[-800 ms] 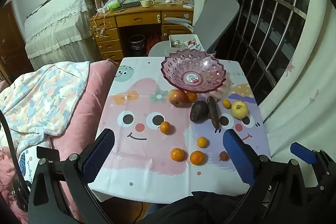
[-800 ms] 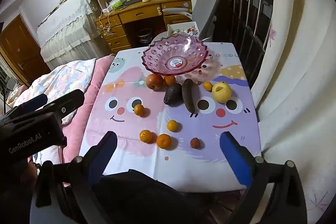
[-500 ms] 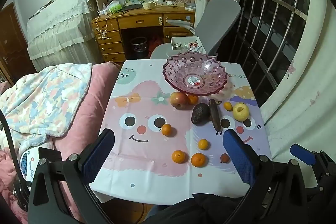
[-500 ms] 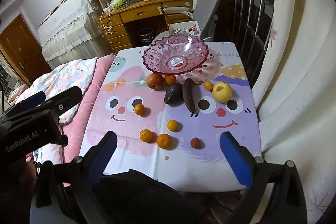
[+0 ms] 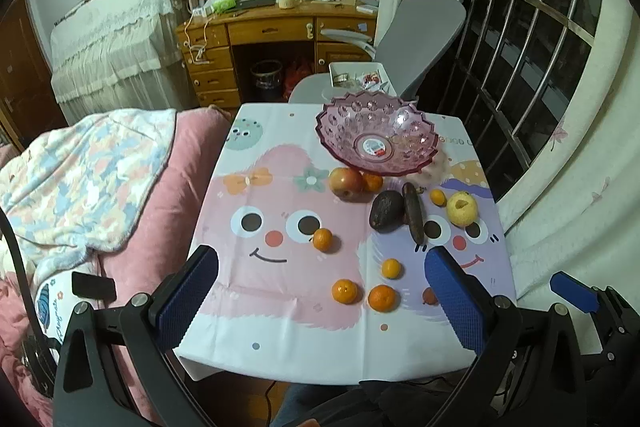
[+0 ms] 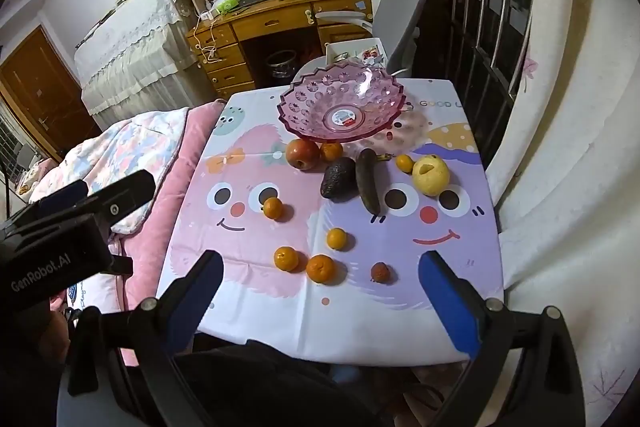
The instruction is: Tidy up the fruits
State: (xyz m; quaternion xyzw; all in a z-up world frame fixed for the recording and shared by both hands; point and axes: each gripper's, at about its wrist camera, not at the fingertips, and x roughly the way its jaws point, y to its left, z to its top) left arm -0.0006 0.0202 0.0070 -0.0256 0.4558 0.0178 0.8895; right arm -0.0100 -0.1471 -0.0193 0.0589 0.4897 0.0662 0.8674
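Two grippers hang over the near edge of the table (image 5: 280, 351), side by side and tipped down toward it, touching nothing. The left gripper (image 5: 320, 291) has its blue pads (image 5: 456, 299) spread wide with nothing between them; the right gripper (image 6: 320, 287) is spread just as wide and holds nothing either. Fruit lies loose on the cartoon cloth (image 6: 248, 235): an apple (image 6: 303, 153) with a small orange touching it sits just before the pink bowl (image 6: 308, 107), then an avocado (image 6: 338, 177) against a dark long fruit (image 6: 368, 183), and a pear (image 6: 431, 174) near the window side with another small orange beside it. Nearer the grippers four oranges (image 5: 346, 291) are scattered apart, two of them close together. The bowl holds only a sticker in its bottom. From the right wrist a small reddish fruit (image 6: 379, 271) shows whole, well clear of the pads, whereas from the left wrist it is half hidden behind the pad. The right view also catches the left gripper's black body off to the side, over the pink bedding (image 6: 176, 163); the left view catches only a blue tip of the right one at its edge.
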